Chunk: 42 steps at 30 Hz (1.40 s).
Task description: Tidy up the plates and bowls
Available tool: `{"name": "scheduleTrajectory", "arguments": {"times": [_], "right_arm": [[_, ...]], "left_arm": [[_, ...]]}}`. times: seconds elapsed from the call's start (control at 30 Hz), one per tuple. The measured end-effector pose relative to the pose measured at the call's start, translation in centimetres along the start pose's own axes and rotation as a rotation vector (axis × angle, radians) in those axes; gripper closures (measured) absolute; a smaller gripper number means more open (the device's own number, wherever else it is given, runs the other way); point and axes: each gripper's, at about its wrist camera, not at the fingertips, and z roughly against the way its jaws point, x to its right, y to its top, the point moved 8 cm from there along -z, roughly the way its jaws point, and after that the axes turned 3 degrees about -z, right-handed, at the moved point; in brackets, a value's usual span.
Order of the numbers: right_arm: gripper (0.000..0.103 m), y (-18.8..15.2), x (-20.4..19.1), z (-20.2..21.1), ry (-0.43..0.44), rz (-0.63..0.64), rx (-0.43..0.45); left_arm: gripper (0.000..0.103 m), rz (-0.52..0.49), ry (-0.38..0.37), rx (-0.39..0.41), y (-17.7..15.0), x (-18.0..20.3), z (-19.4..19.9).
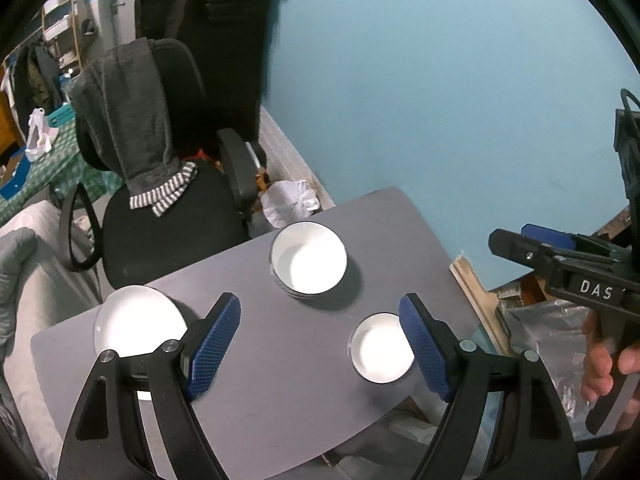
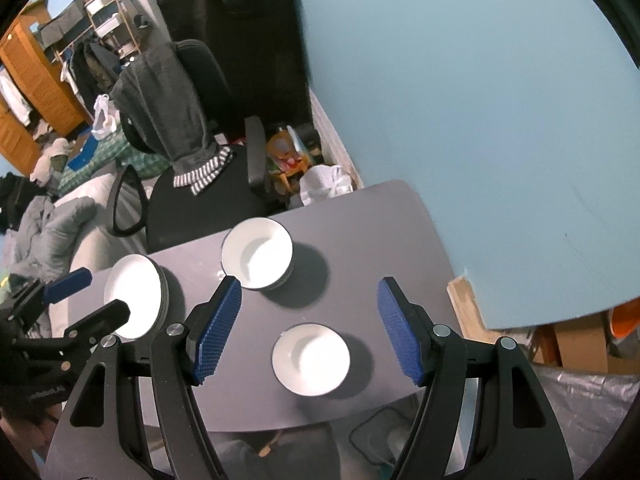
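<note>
Three white dishes sit on a grey table [image 1: 280, 380]. A large white bowl [image 1: 308, 258] stands at the far middle, and it shows in the right wrist view [image 2: 258, 253] too. A small white bowl [image 1: 380, 348] is near the right edge, also in the right wrist view [image 2: 311, 361]. A white plate [image 1: 138, 322] lies at the left, also in the right wrist view [image 2: 134, 296]. My left gripper [image 1: 320, 346] is open and empty above the table. My right gripper [image 2: 310, 328] is open and empty above the small bowl. It also shows from the side in the left wrist view [image 1: 532, 244].
A black office chair [image 1: 160, 184] with a grey garment over its back stands beyond the table. A white plastic bag [image 1: 290, 202] lies on the floor by the blue wall. Cardboard and silver sheeting [image 2: 580, 400] lie to the table's right.
</note>
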Motion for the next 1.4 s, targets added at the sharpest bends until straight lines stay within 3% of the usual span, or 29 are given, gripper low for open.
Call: {"name": "scheduleTrajectory", "arguments": {"times": [0.77,1.4], "right_arm": [[0.033,-4.0,3.6,0.8,-0.033,-0.119,-0.031],[0.033,-8.7,6.8,-8.3,-0.022,-0.193,-0.153]], "left_arm": [[0.02,-0.086,-0.072,-0.059,-1.0,3.5,-2.5],[0.02,-0.143,-0.065,-0.189,-5.6,3.9,-12.0]]}}
